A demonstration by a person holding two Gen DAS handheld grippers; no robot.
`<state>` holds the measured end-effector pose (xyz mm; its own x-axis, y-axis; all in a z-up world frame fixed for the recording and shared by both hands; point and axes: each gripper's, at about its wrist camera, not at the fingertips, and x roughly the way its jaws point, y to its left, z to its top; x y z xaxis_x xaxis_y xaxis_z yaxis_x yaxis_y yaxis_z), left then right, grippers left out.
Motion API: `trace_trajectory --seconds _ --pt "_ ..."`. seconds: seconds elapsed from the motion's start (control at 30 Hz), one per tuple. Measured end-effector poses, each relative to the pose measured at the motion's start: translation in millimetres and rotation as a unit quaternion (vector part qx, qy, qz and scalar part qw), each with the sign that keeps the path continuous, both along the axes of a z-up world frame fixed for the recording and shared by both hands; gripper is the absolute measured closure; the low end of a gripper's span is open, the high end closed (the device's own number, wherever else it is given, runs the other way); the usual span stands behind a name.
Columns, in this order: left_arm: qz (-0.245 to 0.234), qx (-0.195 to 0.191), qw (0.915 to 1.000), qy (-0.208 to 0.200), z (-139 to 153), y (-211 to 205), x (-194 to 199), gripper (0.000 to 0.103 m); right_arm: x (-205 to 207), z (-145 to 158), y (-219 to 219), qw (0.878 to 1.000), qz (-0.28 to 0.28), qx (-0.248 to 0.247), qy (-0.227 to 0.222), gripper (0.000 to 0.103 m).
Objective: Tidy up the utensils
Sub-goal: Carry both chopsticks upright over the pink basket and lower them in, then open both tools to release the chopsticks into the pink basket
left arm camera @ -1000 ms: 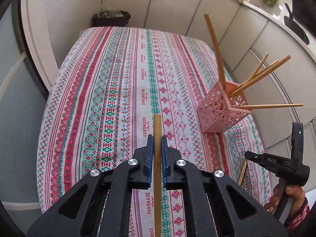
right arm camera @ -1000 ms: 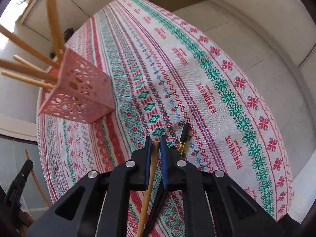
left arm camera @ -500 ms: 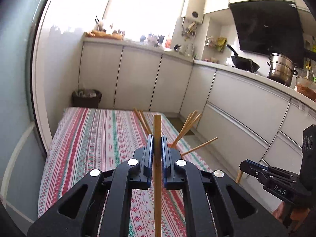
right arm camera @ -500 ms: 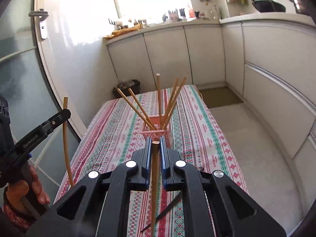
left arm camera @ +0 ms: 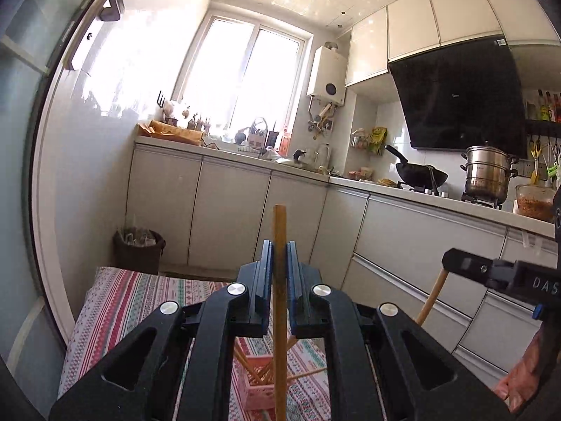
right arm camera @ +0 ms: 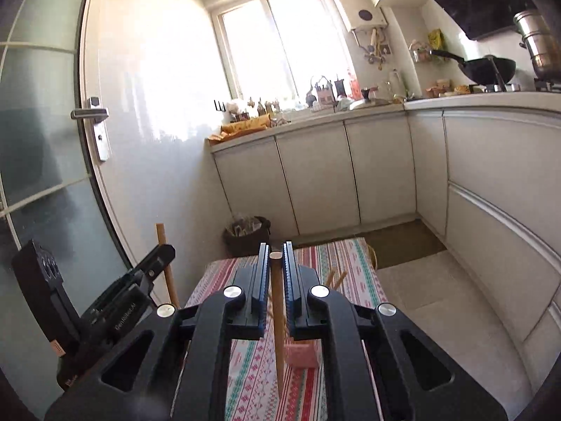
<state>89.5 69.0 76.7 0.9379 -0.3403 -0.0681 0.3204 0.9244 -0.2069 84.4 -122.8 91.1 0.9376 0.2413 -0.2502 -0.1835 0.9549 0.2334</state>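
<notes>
Left gripper [left arm camera: 279, 273]: my fingers pinch a wooden chopstick [left arm camera: 279, 245] upright, so its lower end can drop straight into the holder.
Right gripper [right arm camera: 277, 273]: fingers pinching a second chopstick [right arm camera: 277, 315] the same way, tip poking just above the pads (a short grip, most of the stick hangs below).
Pink holder [left arm camera: 257, 389]: on the striped tablecloth [left arm camera: 115, 301] directly below both grippers, several chopsticks already fanned out in it; I judge these two go in next.
Each gripper from the other's view: the right one shows at the left view's right edge [left arm camera: 498, 273], the left one at the right view's left edge [right arm camera: 140, 280]; they are side by side, apart.
Far: kitchen cabinets [left arm camera: 224, 207], window [left arm camera: 242, 80].
Change: a second ago both views looked down onto the cloth with the holder ahead; now they face level across the kitchen and the holder sits low, half hidden behind my fingers. I've lifted both sticks clear.
</notes>
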Motion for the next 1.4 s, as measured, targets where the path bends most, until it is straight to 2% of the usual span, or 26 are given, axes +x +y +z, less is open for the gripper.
trace_trajectory --seconds 0.13,0.37,0.53,0.67,0.77,0.8,0.83,0.87,1.13,1.27,1.4 --pt "-0.002 0.002 0.9999 -0.013 10 -7 17 0.096 26 25 -7 1.0 -0.005 0.001 -0.02 0.095" --pt "0.006 0.005 0.9997 -0.022 9 -1 38 0.096 63 25 -11 0.999 -0.013 0.003 -0.035 0.095" --pt "0.017 0.006 0.9998 -0.011 -5 10 50 0.096 101 -1 -6 0.999 -0.018 -0.001 -0.027 0.095" --pt "0.024 0.012 0.9996 0.004 -16 19 60 0.096 125 -40 -2 1.0 -0.017 0.006 0.003 0.095" --pt "0.026 0.008 0.9996 0.01 -17 26 64 0.096 136 -67 5 1.0 -0.017 -0.012 0.015 0.093" --pt "0.027 0.007 0.9995 0.01 -17 28 65 0.096 138 -73 7 1.0 -0.015 -0.013 0.02 0.078" --pt "0.029 0.007 0.9995 0.008 -16 28 64 0.096 139 -76 8 1.0 -0.012 -0.012 0.024 0.047" --pt "0.03 0.007 0.9995 0.005 -15 29 64 0.096 138 -77 7 1.0 -0.009 -0.007 0.019 0.041" --pt "0.01 0.012 0.9999 -0.005 -13 8 69 0.097 110 -50 -4 0.999 -0.032 -0.026 -0.014 0.04" --pt "-0.002 0.019 0.9998 -0.002 -15 -9 76 0.097 98 -53 -23 0.999 -0.044 -0.019 -0.005 0.04" --pt "-0.006 0.041 0.999 0.017 -32 -24 87 0.097 90 -62 -41 0.999 -0.051 -0.011 0.007 0.04"
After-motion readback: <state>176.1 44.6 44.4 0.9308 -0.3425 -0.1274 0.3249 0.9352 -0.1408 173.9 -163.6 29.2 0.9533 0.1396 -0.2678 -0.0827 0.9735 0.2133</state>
